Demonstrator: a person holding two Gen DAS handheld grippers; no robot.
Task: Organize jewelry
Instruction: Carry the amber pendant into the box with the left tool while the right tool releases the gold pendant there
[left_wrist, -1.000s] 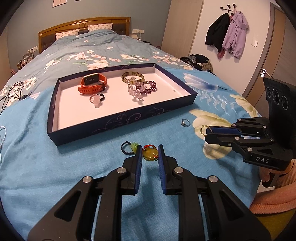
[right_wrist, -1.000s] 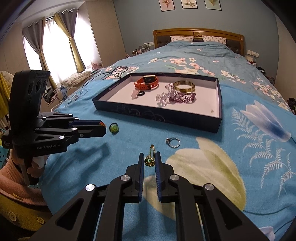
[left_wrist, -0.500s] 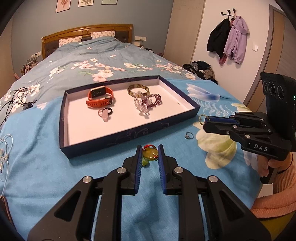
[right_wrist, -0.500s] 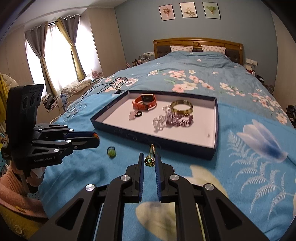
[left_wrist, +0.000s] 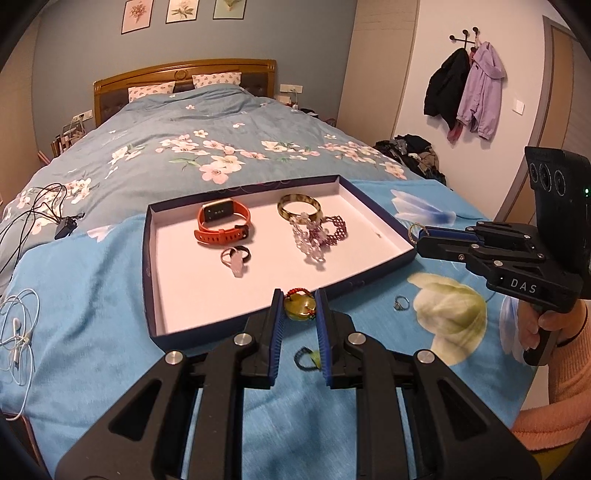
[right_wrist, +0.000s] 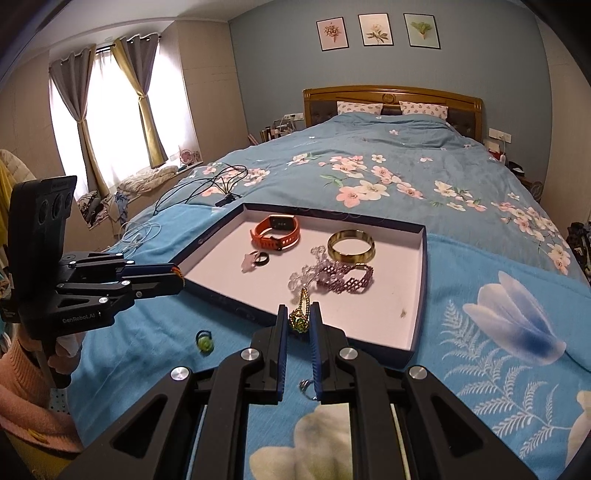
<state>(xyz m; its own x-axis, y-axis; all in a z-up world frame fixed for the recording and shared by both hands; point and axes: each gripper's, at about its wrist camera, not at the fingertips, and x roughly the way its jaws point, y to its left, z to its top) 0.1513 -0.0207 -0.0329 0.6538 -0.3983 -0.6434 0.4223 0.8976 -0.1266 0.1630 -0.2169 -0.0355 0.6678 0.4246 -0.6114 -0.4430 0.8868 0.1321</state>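
Left gripper (left_wrist: 299, 308): we see it clamped on a yellow-green pendant (left_wrist: 300, 309) — lower centre.
Right gripper (right_wrist: 299, 320): clamped on a gold chain (right_wrist: 301, 314).
Tray (right_wrist: 421, 258): mid-frame — a watch (right_wrist: 275, 232) inside.

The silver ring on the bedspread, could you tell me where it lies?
In the left wrist view the silver ring lies on the blue bedspread, right of the tray's near corner.

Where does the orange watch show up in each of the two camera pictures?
Left wrist view: the orange watch lies in the tray's far left part, above centre of the picture.
Right wrist view: the orange watch lies in the tray's far left part, just left of centre.
Shared landmark: the gold bangle sits to its right in both.
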